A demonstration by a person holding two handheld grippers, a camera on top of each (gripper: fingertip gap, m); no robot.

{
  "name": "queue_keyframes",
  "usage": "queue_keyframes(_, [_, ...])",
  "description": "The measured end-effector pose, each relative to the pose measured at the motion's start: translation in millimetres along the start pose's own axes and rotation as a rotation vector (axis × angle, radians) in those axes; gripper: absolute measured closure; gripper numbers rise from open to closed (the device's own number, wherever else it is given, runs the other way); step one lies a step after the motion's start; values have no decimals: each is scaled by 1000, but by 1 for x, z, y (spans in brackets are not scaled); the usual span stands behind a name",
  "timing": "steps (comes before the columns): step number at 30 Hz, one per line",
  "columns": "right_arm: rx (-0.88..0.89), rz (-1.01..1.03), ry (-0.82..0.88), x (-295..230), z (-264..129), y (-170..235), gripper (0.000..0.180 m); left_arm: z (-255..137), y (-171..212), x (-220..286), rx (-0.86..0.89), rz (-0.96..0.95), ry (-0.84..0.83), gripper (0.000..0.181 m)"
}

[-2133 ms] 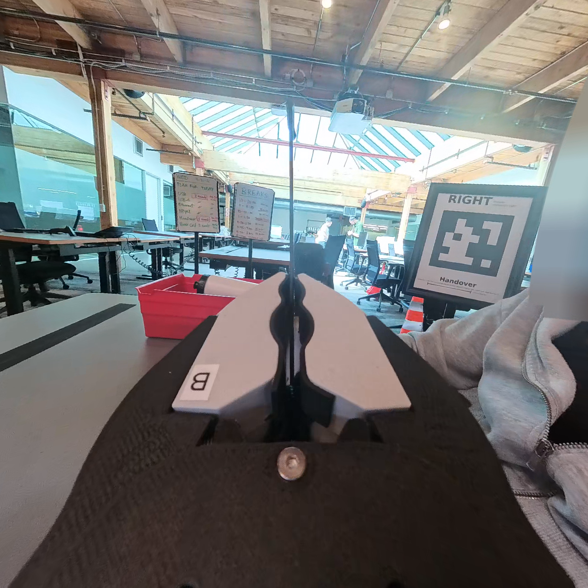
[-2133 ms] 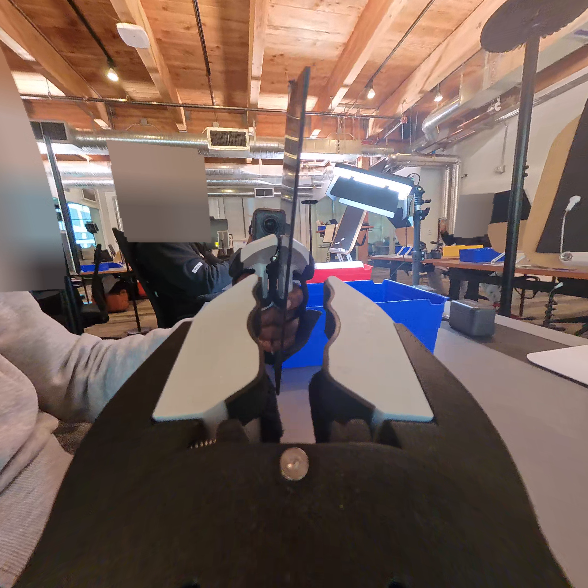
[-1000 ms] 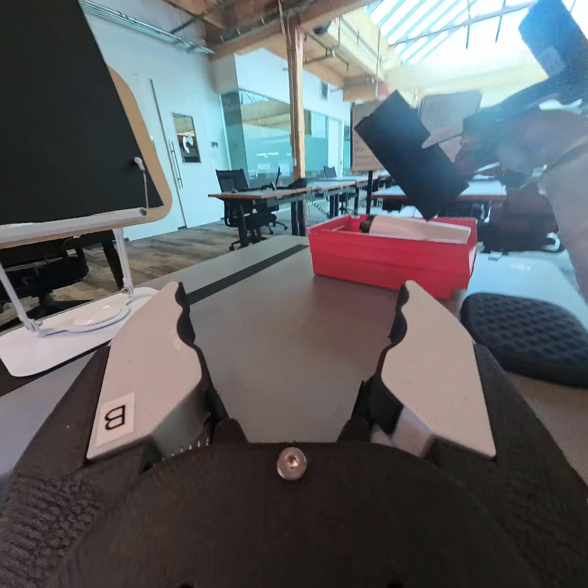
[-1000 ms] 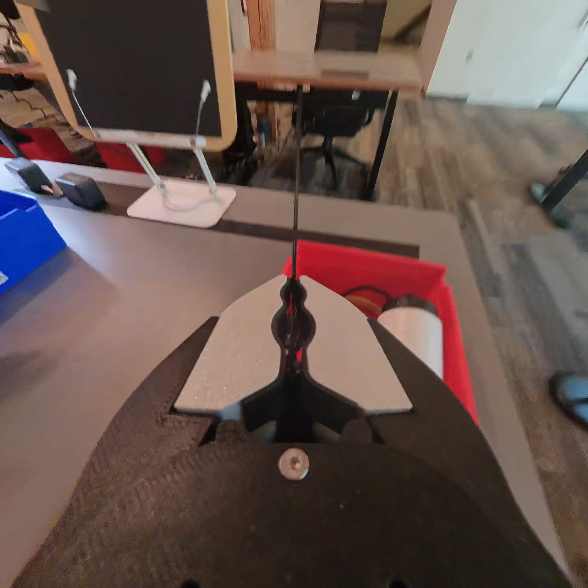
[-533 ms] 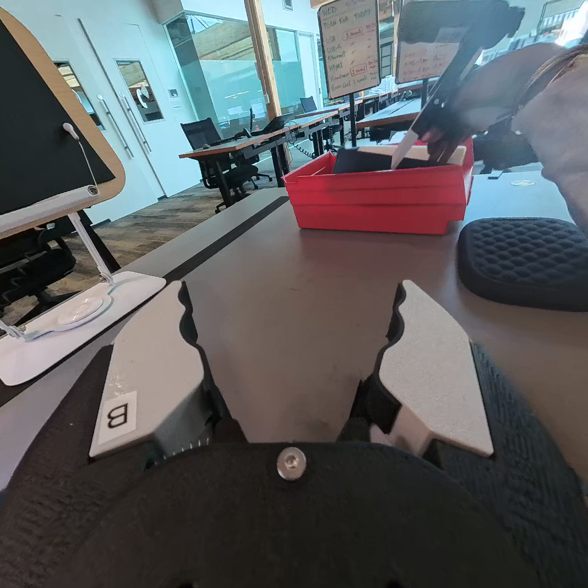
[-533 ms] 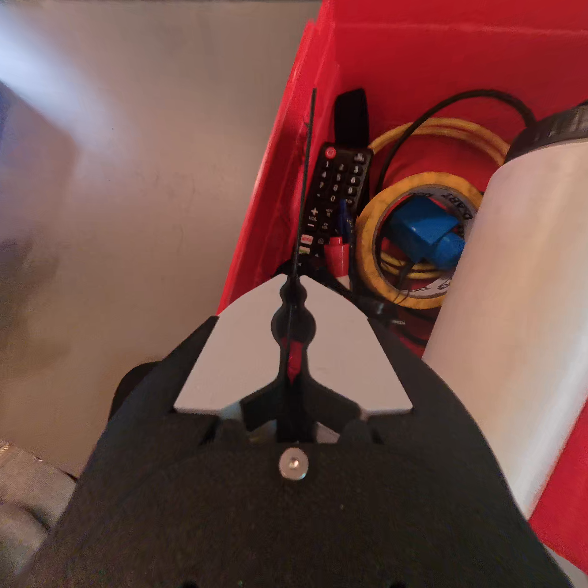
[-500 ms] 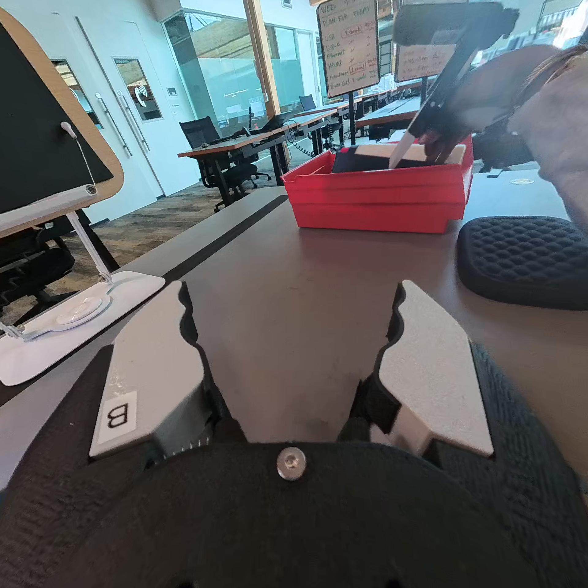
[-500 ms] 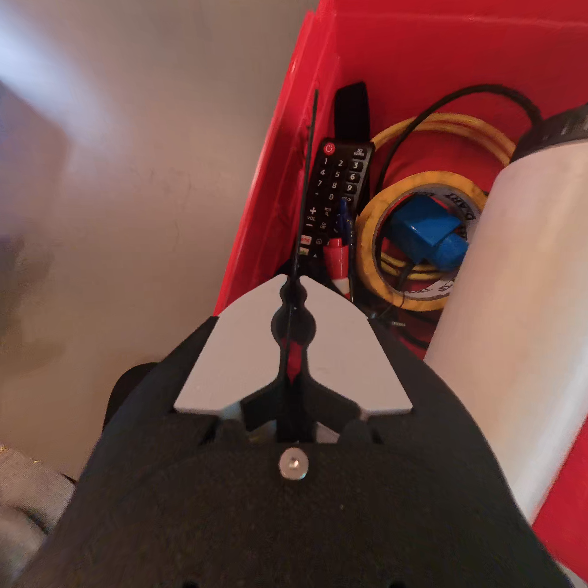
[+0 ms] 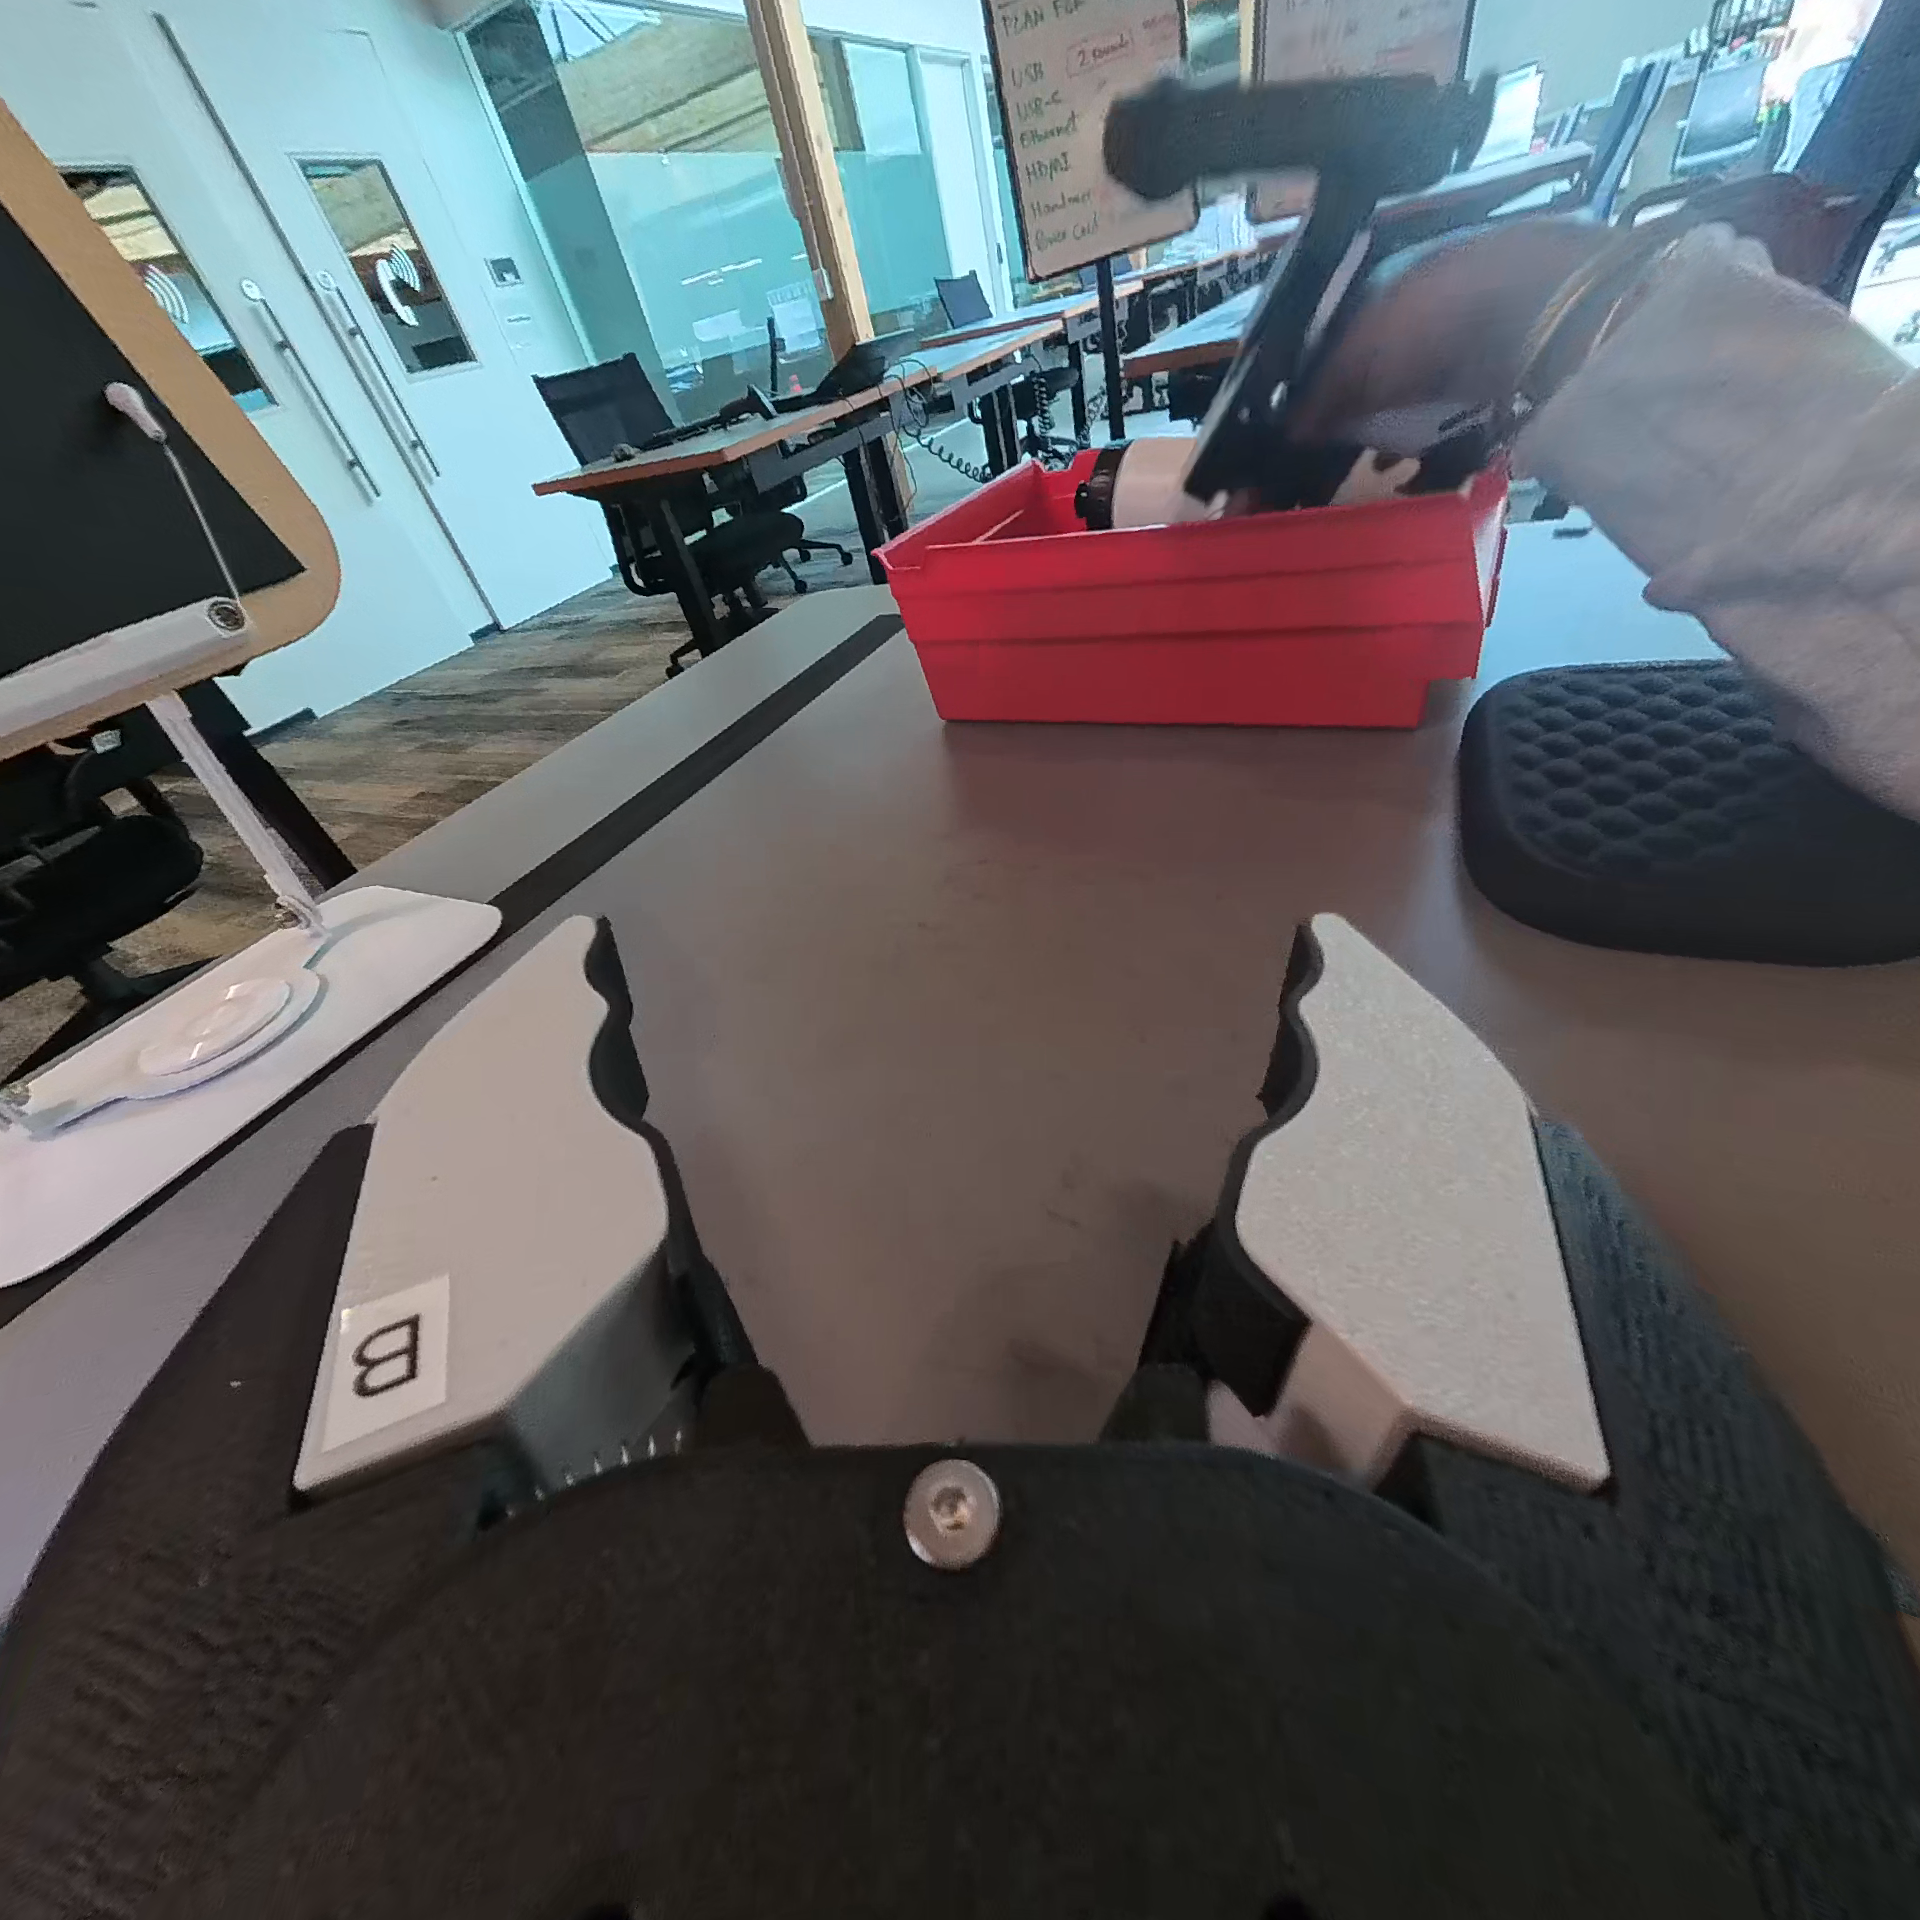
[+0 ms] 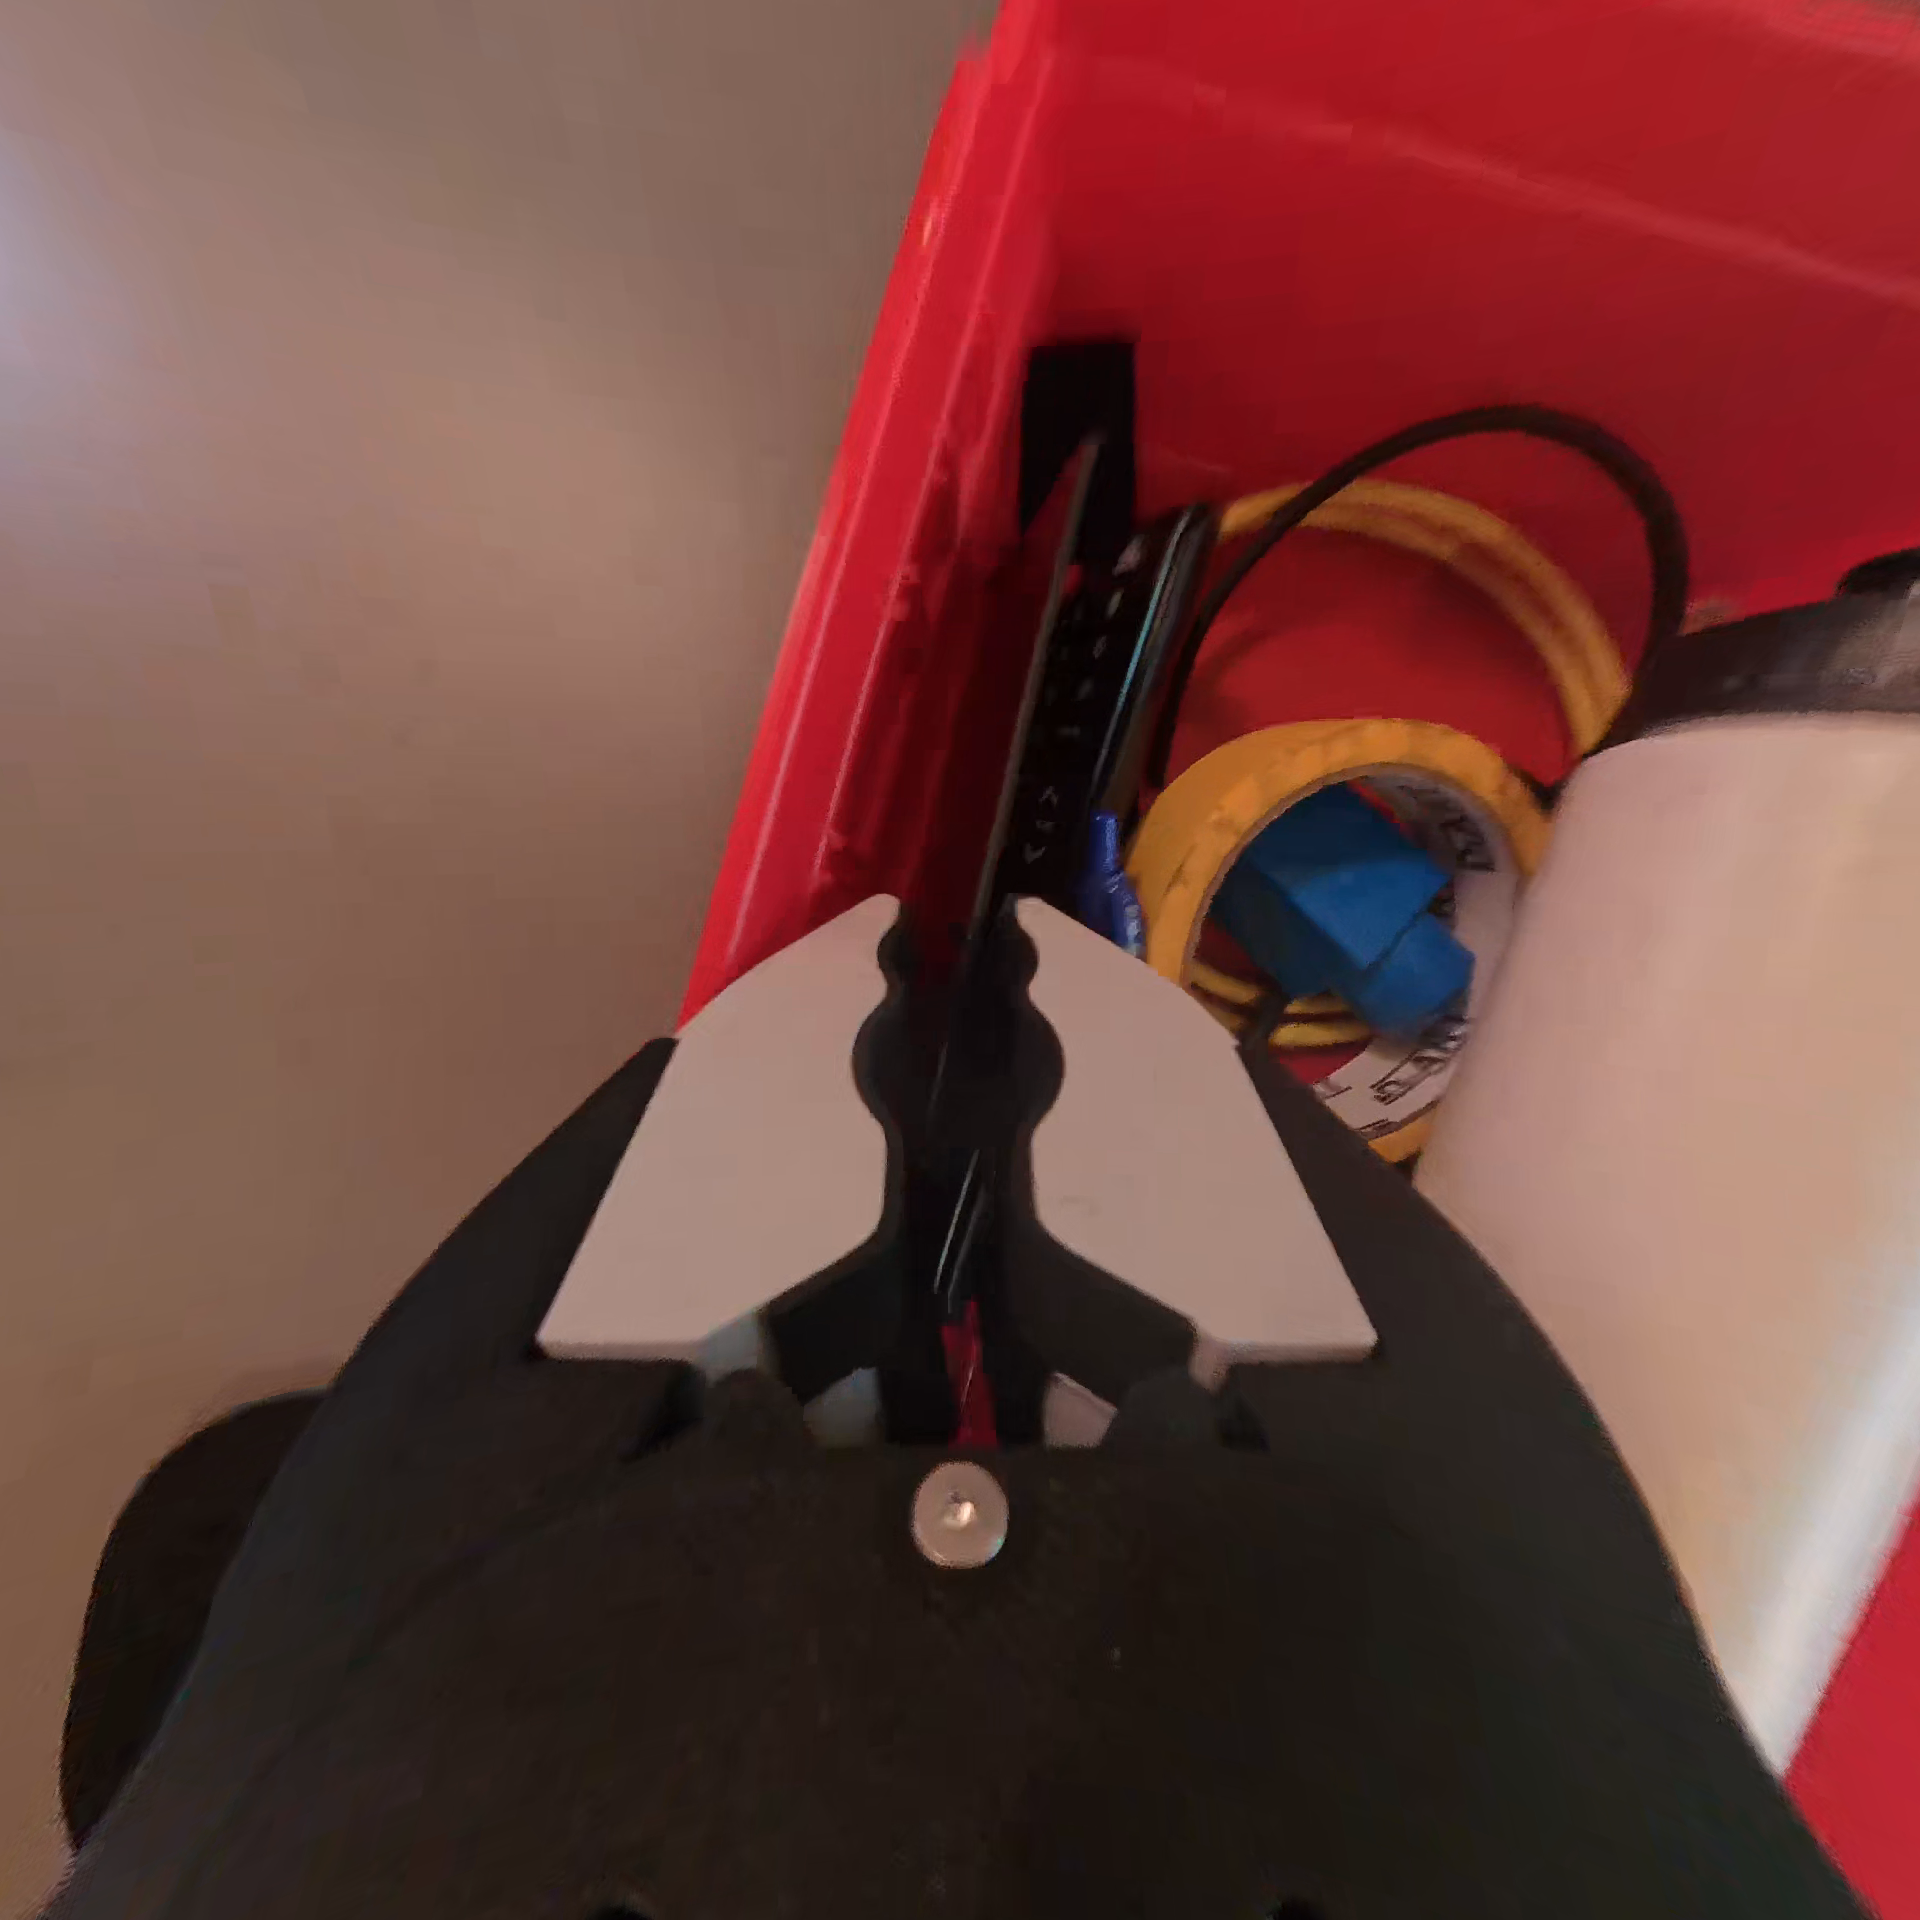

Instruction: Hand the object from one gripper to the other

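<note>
Open office behind, glass doors and desks; grey table (image 9: 935, 935) in front with a dark strip across it. Left wrist view: left gripper (image 9: 951, 1039) low over the bare tabletop, fingers spread wide, nothing between them. Off to the left, a white stand base (image 9: 208, 1039) under a dark framed board. Farther back, a red bin (image 9: 1195, 623), and a black textured pad (image 9: 1683, 810) just right of it. Over the bin, the right gripper (image 9: 1278, 416) tipped steeply down, blurred, held by a hand (image 9: 1455, 312) with a grey sleeve (image 9: 1766, 468). Right wrist view: looking down into the red bin (image 10: 1351, 260), grey table to the left. Right gripper (image 10: 956, 925) with fingers slightly parted around a thin black flat object (image 10: 1049, 665), seen edge-on and leaning along the bin's left wall; whether the pads still press it, cannot tell. Crowding the bin: yellow cable coil (image 10: 1507, 582), yellow tape roll (image 10: 1247, 790) around a blue plug (image 10: 1340, 914), black cord (image 10: 1558, 436), white cylinder (image 10: 1662, 1039) filling the right side.
</note>
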State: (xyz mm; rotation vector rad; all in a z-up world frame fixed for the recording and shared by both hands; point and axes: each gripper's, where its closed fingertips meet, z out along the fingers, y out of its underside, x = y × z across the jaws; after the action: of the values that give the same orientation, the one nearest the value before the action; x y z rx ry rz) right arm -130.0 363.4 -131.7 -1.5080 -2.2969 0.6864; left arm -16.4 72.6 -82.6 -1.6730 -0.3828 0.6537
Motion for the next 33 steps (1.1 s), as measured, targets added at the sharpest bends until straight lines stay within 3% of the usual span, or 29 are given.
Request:
queue_keyframes(5, [438, 51, 229, 24, -69, -60, 111, 1, 2, 4, -15, 23, 8, 63])
queue_keyframes(9, [1069, -91, 377, -3, -176, -115, 82, 1, 2, 3, -12, 24, 7, 63])
queue_keyframes(12, [1704, -249, 304, -74, -261, -122, 69, 0, 0, 3, -3, 23, 4, 63])
queue_keyframes(13, [1865, -267, 222, -98, -274, -113, 66, -1, -1, 3, 0, 25, 2, 63])
queue_keyframes(15, [2003, -246, 50, -132, -264, -98, 70, -1, -3, 3, 9, 27, -2, 63])
queue_keyframes(18, [1918, -215, -86, -164, -189, -94, 75, -1, -5, 4, 15, 30, 2, 64])
queue_keyframes(22, [1511, -264, -330, -220, -84, -107, 60, -1, -9, 9, 25, 78, 8, 68])
queue_keyframes(25, [1277, -461, -363, -254, -35, -96, 55, -4, -18, 10, 71, 102, 6, 72])
queue_keyframes(28, [1111, -578, -340, -266, -7, -85, 43, -11, -32, 5, 139, 113, -31, 81])
queue_keyframes(33, [1089, -609, -300, -261, -3, -83, 45, -48, -80, -14, 328, 145, -138, 98])
